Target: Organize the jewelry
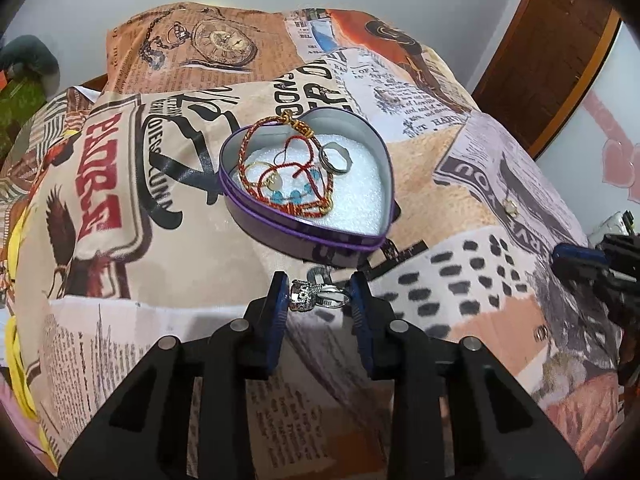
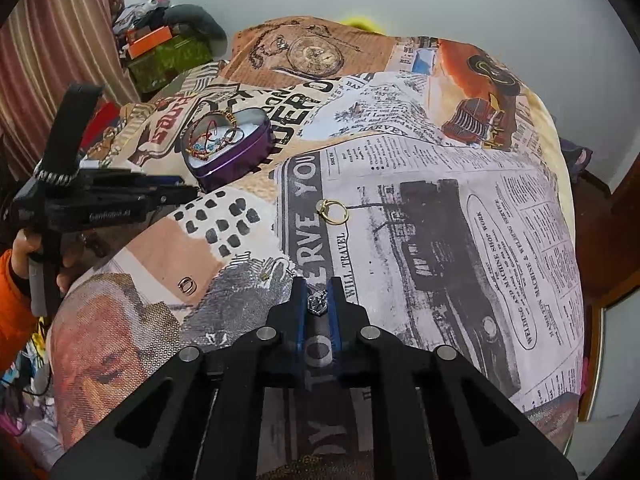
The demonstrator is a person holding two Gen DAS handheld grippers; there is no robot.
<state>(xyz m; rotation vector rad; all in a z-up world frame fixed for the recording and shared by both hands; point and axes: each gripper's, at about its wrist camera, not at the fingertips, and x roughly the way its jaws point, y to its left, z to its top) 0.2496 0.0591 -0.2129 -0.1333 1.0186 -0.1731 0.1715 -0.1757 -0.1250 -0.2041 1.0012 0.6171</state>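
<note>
A purple heart-shaped tin (image 1: 304,236) with white foam holds a red cord bracelet (image 1: 276,168), a silver ring (image 1: 335,157) and blue beads. My left gripper (image 1: 319,294) is shut on a sparkly silver ring (image 1: 308,295), just in front of the tin. My right gripper (image 2: 318,300) is shut on a small silver jewel piece (image 2: 318,304) above the printed cloth. A gold ring (image 2: 333,210) lies on the cloth ahead of it. The tin also shows in the right wrist view (image 2: 236,156), far left.
A newspaper-print cloth (image 2: 440,220) covers the rounded surface. A small silver clasp (image 2: 186,285) and a thin earring (image 2: 276,268) lie on it. The left gripper's body (image 2: 100,200) shows at the left. Clutter (image 2: 160,52) and a wooden door frame (image 1: 552,52) border the scene.
</note>
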